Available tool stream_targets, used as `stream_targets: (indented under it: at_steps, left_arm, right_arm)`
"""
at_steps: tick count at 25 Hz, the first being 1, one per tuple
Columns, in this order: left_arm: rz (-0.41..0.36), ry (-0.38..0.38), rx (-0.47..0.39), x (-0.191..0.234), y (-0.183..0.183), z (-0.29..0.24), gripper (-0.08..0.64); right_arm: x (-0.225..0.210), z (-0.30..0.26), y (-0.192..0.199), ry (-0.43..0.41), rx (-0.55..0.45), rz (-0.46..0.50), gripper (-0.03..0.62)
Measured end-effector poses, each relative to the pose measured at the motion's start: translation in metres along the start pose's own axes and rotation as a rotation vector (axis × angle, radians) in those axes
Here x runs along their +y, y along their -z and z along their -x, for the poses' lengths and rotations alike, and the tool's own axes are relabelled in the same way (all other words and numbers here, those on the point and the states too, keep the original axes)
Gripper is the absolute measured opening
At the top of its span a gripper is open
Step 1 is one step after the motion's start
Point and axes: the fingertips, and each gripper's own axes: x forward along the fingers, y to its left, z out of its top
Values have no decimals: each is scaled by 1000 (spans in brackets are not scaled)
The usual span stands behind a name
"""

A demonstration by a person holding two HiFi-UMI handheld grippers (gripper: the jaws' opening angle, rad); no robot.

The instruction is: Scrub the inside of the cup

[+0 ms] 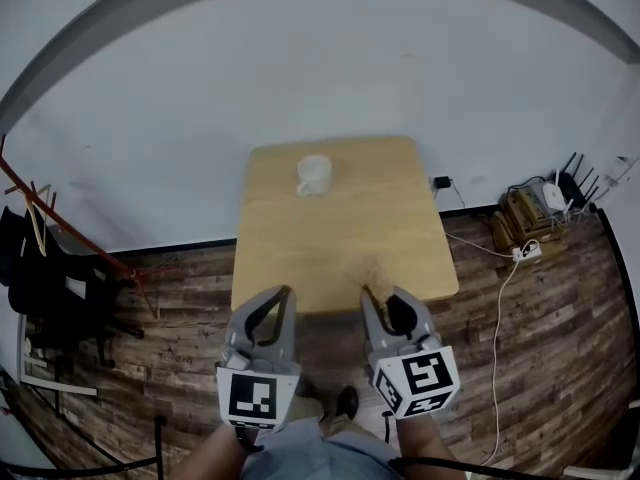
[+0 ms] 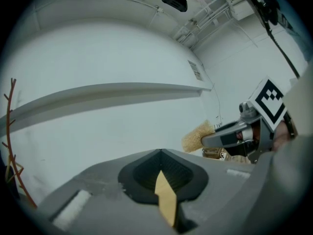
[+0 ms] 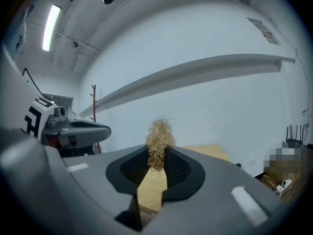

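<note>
Cup (image 1: 313, 175) is standing upright on the far part of the wooden surface (image 1: 340, 238), near the wall (image 1: 320, 58), white, handle turned toward the left of the head view. Nothing is touching it; both tools are hanging well short of it, over the near edge of the surface and the plank floor (image 1: 520, 368).

Right gripper (image 3: 157, 153) is pinching a scrubber (image 3: 159, 140), a tuft of pale straw-like fibre. Its fingers are clamping the lower part of the tuft, so the loose, bushy end is sticking out past the tips. Judgement: it is being held that way so the fibres, not the fingers, reach down into the cup.

Left gripper (image 2: 160, 153) is carrying nothing. Its fingers are pressed together, with only a sliver of the surface showing through the slot beneath them. It is riding level beside the right one, both pointing toward the cup.

Judgement: the task is at the approach stage, and scrubbing is not yet under way. The empty left tool is probably meant to steady the cup, by rim or handle, and its fingers would need to part first. Risk: a light cup on a smooth surface could slide or tip if scrubbed unheld.
</note>
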Motion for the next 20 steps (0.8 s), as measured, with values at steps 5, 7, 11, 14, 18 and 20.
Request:
stream_targets:
  at_steps: [5,7,11,14,18,20]
  left_arm:
    - [4,0,0,11,3,-24,20]
    - [25,2,-4,16,6,-38,20]
    - [63,11,-25,35,11,-72,20]
    - [70,28,-40,50,11,-101,20]
    - [112,36,-33,75,18,-135,20]
    - [124,40,-27,87,23,-149,20]
  right_arm:
    - [-13,-23,-2,1,8,6,74]
    - [-24,-36,-3,16,16,10,74]
    - [-44,-69,-7,41,38,30,75]
    - [-56,-97,-14,51,56,48,75]
    - [-63,-140,-16,57,80,53,75]
    - [-65,-158,-16,58,91,56,75]
